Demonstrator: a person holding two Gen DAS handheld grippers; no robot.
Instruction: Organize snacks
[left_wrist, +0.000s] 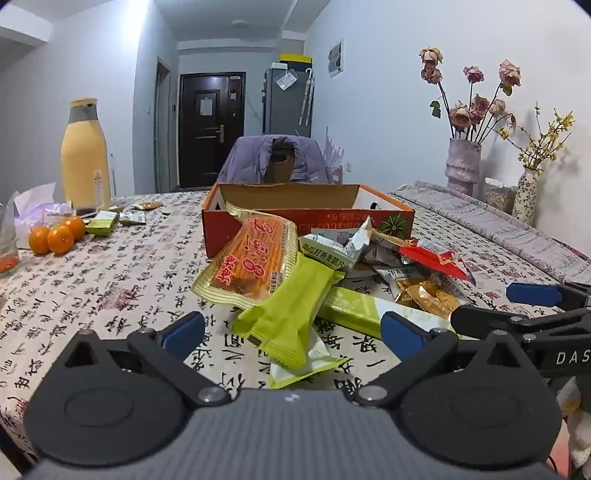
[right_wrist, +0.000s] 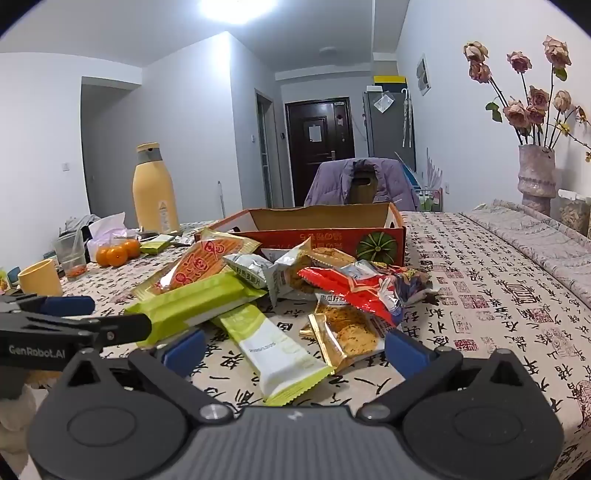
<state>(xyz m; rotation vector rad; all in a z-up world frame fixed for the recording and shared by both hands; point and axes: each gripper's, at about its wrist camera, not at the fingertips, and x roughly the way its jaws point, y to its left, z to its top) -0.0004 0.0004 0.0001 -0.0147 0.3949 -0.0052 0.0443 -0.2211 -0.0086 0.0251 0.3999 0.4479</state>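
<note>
A pile of snack packets lies on the table in front of an open red cardboard box (left_wrist: 306, 216) (right_wrist: 325, 236). An orange packet (left_wrist: 255, 254) (right_wrist: 199, 266) leans on the box. A lime-green packet (left_wrist: 291, 314) (right_wrist: 195, 306) lies between my left gripper's (left_wrist: 293, 332) open fingers, untouched. A white-and-green packet (right_wrist: 284, 354) (left_wrist: 354, 306) and a gold cracker packet (right_wrist: 347, 336) lie between my right gripper's (right_wrist: 293, 349) open fingers. A red packet (right_wrist: 354, 291) (left_wrist: 436, 260) tops the pile. Each gripper shows at the other view's edge.
A tall yellow bottle (left_wrist: 85, 155) (right_wrist: 155, 192), tangerines (left_wrist: 57, 234) (right_wrist: 118, 253), small packets and a yellow cup (right_wrist: 38, 277) stand on the left. Vases with dried flowers (left_wrist: 465, 166) (right_wrist: 537, 177) stand at the right by a folded cloth. A chair with a purple jacket (left_wrist: 277, 158) is behind the box.
</note>
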